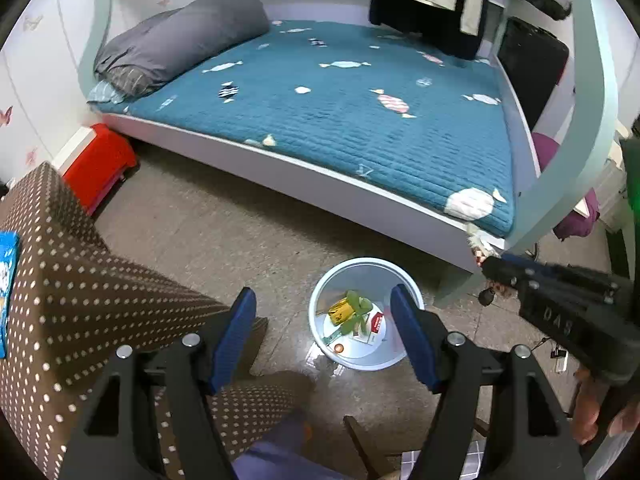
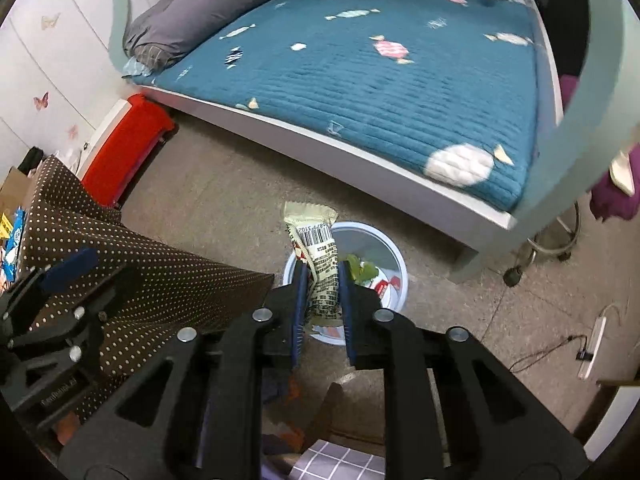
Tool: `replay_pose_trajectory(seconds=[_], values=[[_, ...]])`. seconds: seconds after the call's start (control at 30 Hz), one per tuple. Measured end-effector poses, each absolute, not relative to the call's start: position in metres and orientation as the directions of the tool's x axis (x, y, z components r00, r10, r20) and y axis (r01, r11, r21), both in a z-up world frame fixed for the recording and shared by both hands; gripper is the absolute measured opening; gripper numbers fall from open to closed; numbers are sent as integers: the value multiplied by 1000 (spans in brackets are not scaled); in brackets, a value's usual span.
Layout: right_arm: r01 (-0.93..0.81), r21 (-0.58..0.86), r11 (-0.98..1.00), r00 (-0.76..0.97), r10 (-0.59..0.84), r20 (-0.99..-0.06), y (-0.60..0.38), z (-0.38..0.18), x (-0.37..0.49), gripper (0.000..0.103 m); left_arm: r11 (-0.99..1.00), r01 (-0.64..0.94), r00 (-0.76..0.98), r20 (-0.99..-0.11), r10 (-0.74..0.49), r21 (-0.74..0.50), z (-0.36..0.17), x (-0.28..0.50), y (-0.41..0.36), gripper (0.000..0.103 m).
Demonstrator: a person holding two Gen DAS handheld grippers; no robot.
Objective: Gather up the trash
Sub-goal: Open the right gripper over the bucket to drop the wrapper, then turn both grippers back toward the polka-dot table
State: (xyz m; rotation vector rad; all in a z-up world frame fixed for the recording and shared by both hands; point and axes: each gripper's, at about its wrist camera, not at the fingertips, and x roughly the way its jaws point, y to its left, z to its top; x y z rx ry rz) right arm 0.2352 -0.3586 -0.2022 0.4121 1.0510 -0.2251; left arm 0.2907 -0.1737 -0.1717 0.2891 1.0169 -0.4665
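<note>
A pale blue bin (image 1: 366, 263) stands on the floor by the bed corner, holding a yellow packet (image 1: 340, 312), a green wrapper (image 1: 359, 303) and a red-and-white carton (image 1: 375, 322). My left gripper (image 1: 324, 320) hangs above it, open and empty. In the right wrist view the bin (image 2: 362, 229) lies just beyond my right gripper (image 2: 323, 276), which is shut on a cream snack wrapper (image 2: 316, 240) with a barcode that sticks up past the pads. In the left wrist view, the right gripper (image 1: 490, 270) is at the right with a bit of the wrapper (image 1: 476, 242) showing.
A table under a brown dotted cloth (image 1: 80, 280) is close on the left, with a blue package (image 1: 8, 280) on it. Behind the bin is a bed with a teal quilt (image 1: 340, 112). A red stool (image 1: 100, 160), a power strip (image 2: 592, 348) and a wheeled chair base (image 2: 552, 244) sit on the floor.
</note>
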Motion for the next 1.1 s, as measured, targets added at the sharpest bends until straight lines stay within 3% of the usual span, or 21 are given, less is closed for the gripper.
replay_pose_trajectory(seconds=[0.03, 0.07, 0.43, 1.1], values=[[377, 217, 901, 490, 6, -872, -357, -201, 236, 67, 868, 495, 442, -866, -235, 17, -171, 291, -170, 68], [382, 212, 899, 510, -13, -860, -357, -198, 237, 72, 872, 490, 443, -866, -232, 18, -171, 291, -166, 68], [379, 198, 904, 447, 9, -895, -349, -216, 230, 72, 871, 490, 442, -868, -227, 22, -173, 286, -158, 68], [337, 208, 918, 520, 2, -854, -323, -170, 211, 73, 870, 493, 506, -819, -269, 19, -134, 261, -143, 71]])
